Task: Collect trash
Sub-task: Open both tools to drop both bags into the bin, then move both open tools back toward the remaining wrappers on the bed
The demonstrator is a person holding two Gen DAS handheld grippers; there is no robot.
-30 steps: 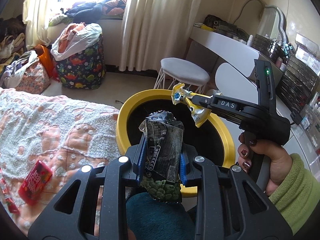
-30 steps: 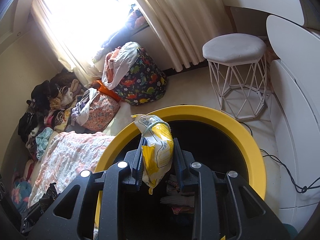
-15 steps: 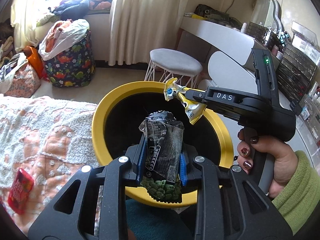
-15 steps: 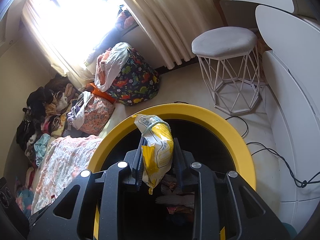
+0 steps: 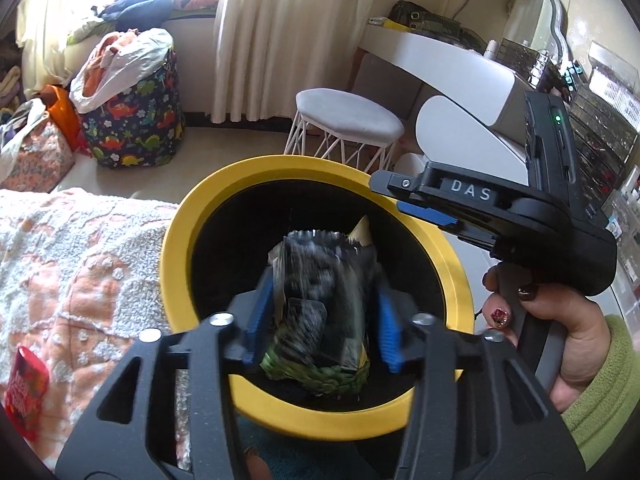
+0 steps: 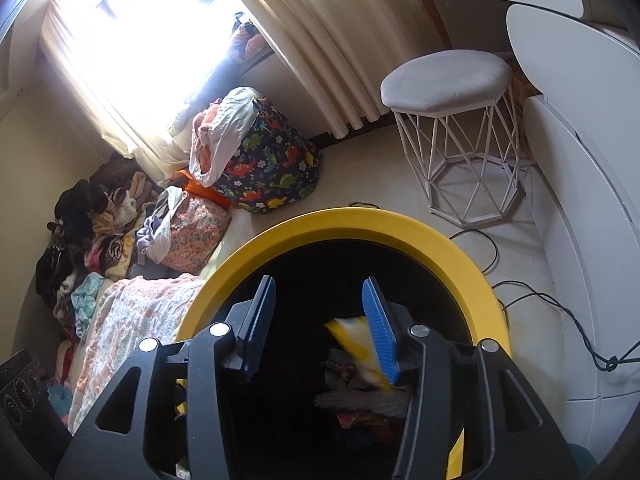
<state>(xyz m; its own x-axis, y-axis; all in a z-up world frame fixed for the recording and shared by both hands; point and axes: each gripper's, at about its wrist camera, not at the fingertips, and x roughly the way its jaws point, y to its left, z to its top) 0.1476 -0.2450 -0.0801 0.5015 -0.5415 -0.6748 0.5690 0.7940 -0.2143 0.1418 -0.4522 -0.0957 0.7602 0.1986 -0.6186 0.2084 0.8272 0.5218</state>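
A yellow-rimmed black trash bin (image 5: 208, 216) sits below both grippers; it also shows in the right wrist view (image 6: 360, 220). My left gripper (image 5: 320, 316) is open, and a dark green snack wrapper (image 5: 320, 304), blurred, is loose between its fingers above the bin mouth. My right gripper (image 6: 316, 320) is open; the yellow wrapper (image 6: 356, 340), blurred, is falling past its right finger into the bin. The right gripper (image 5: 424, 204) reaches over the bin's right rim in the left wrist view. Trash lies at the bin's bottom (image 6: 360, 400).
A red packet (image 5: 24, 392) lies on the peach blanket (image 5: 80, 264) at the left. A white wire stool (image 6: 452, 128) and white desk (image 5: 460, 68) stand behind the bin. A dinosaur-print bag (image 6: 272, 164), clothes piles and floor cables (image 6: 560, 304) surround it.
Both grippers opened. The yellow wrapper dropped from the right gripper into the bin, and the green wrapper came loose in the left gripper. The bin sits closer under the left gripper.
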